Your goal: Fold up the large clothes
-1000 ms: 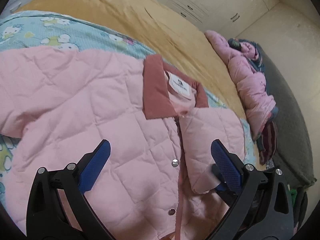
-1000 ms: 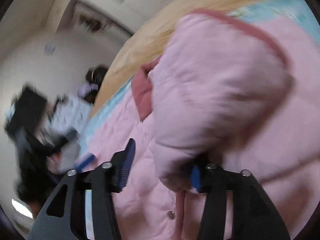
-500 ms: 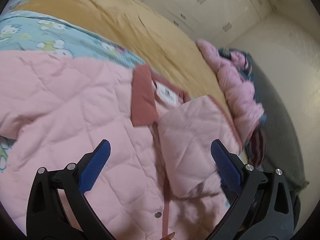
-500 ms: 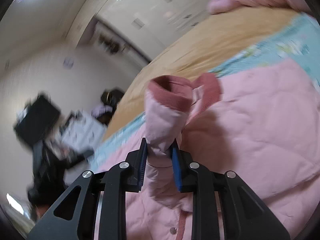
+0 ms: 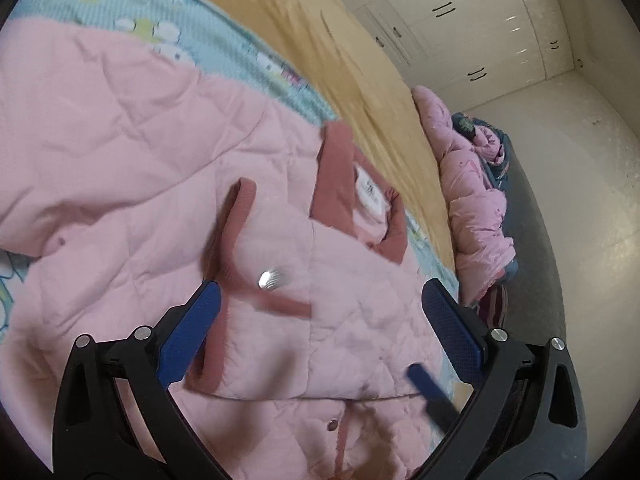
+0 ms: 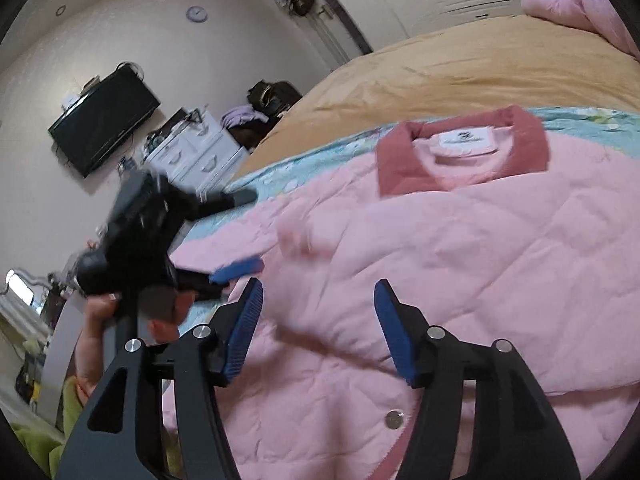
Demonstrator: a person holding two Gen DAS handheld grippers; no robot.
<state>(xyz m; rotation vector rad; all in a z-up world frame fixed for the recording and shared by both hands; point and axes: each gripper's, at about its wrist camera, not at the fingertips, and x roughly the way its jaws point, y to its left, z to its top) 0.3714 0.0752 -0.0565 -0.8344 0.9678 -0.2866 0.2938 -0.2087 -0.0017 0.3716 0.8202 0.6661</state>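
Note:
A pink quilted jacket (image 5: 120, 152) with a dark pink collar (image 5: 340, 184) lies face up on the bed. Its right sleeve (image 5: 328, 320) is folded across the chest, cuff (image 5: 236, 216) pointing left. My left gripper (image 5: 320, 328) is open and empty just above the folded sleeve. In the right wrist view the jacket (image 6: 460, 260) fills the middle, collar (image 6: 460, 152) at the top. My right gripper (image 6: 318, 328) is open and empty above the jacket's chest. The left gripper (image 6: 240, 268) shows there at the left, blurred, held by a hand.
The jacket lies on a teal cartoon-print sheet (image 5: 180, 40) over a mustard bedspread (image 5: 340, 60). A pile of pink bedding (image 5: 472, 184) lies at the bed's far end. White wardrobes (image 5: 480, 20), a wall TV (image 6: 104, 116) and a white dresser (image 6: 192, 156) stand around the room.
My right gripper has let go of the sleeve, which now lies folded across the chest, and has drawn back open. My left gripper has moved in over the folded sleeve.

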